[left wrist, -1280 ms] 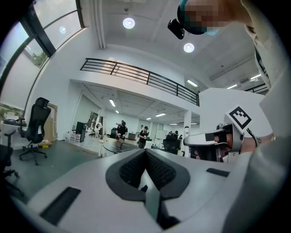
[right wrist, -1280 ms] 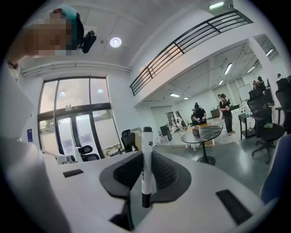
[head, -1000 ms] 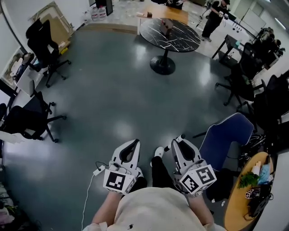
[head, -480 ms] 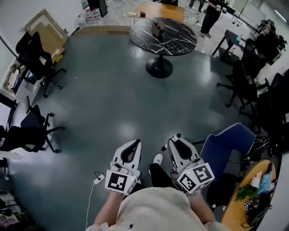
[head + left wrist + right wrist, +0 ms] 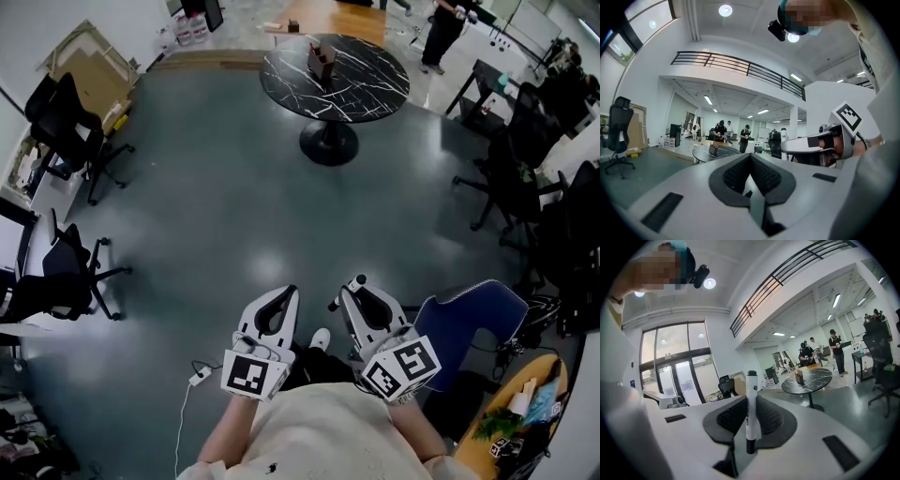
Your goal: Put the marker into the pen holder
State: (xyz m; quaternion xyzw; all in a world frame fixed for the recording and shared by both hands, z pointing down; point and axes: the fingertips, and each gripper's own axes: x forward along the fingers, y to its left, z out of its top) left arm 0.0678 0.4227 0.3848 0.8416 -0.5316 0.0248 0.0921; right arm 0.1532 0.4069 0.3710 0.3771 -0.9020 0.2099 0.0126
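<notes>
Right gripper [image 5: 356, 298] clenched on marker [image 5: 751, 404] mid-barrel, upright between fingers. I judge it light, stiff, slick. Left gripper [image 5: 279, 302] closed, empty.

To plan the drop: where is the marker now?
The marker stands upright, clamped in the right claw, in the right gripper view; the round black table is far ahead.
</notes>
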